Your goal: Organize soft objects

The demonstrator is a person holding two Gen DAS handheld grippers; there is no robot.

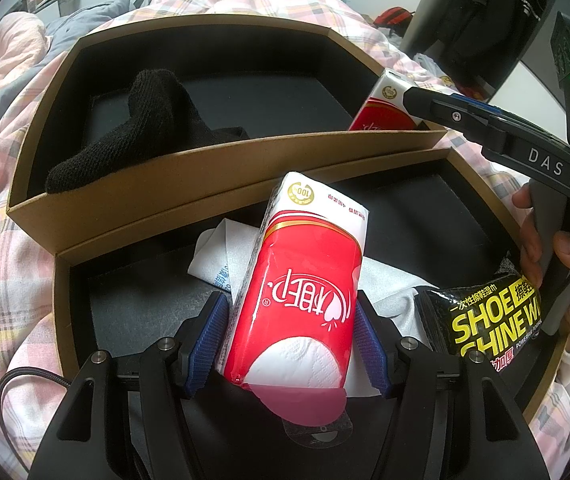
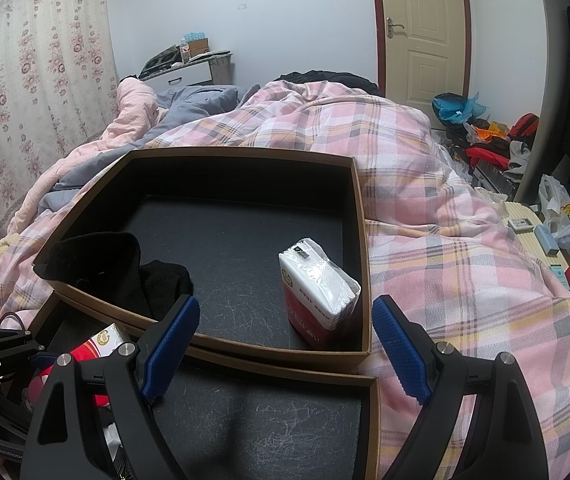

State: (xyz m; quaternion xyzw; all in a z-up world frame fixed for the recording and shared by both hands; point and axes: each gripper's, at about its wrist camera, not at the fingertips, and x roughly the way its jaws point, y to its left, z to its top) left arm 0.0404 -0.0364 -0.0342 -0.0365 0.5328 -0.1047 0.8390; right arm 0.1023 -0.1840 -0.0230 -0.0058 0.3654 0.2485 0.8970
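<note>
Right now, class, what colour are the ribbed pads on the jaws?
Blue, on black arms. The pads show best in the right wrist view.

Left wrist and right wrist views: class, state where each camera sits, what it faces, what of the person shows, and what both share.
Left wrist: behind the left claw, shut on a red-and-white tissue pack over the near brown cardboard box; right hand visible.
Right wrist: behind the open right claw, facing the far brown cardboard box; no hand.
Shared: both boxes, black sock, second tissue pack.

Glossy plastic tissue pack (image 1: pixel 297 280), matt cardboard box (image 1: pixel 221 160), knitted black sock (image 1: pixel 145 120).
</note>
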